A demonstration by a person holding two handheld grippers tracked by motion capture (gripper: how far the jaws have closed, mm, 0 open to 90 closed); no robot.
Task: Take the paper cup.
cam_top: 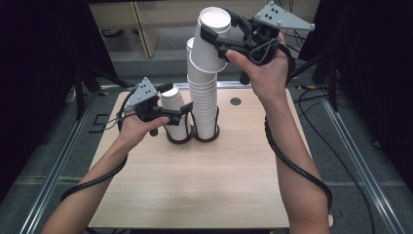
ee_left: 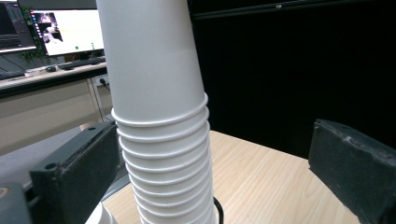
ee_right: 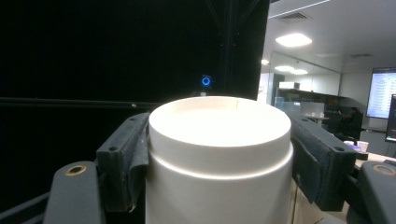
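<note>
The tall cup stack (ee_left: 161, 140) runs off the left gripper view's top and bottom edges; monitor (ee_left: 70, 30) text is unreadable

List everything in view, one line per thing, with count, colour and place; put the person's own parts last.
Table: one, light wood, centre of the high view.
Tall stack: one stack of upside-down cups, white, in the right ring of the holder.
Short stack: one, white, in the left ring; cup count unclear.
Held cup: one, white, upside down, tilted, lifted at the top of the tall stack.
Holder: one, black, two rings, far half of the table.
Monitor: one, lit, on a desk in the left gripper view.
Left gripper: black, jaws open either side of the short stack.
Right gripper: black, shut on the held cup.
Forearms: two, coming in from the bottom edge.
</note>
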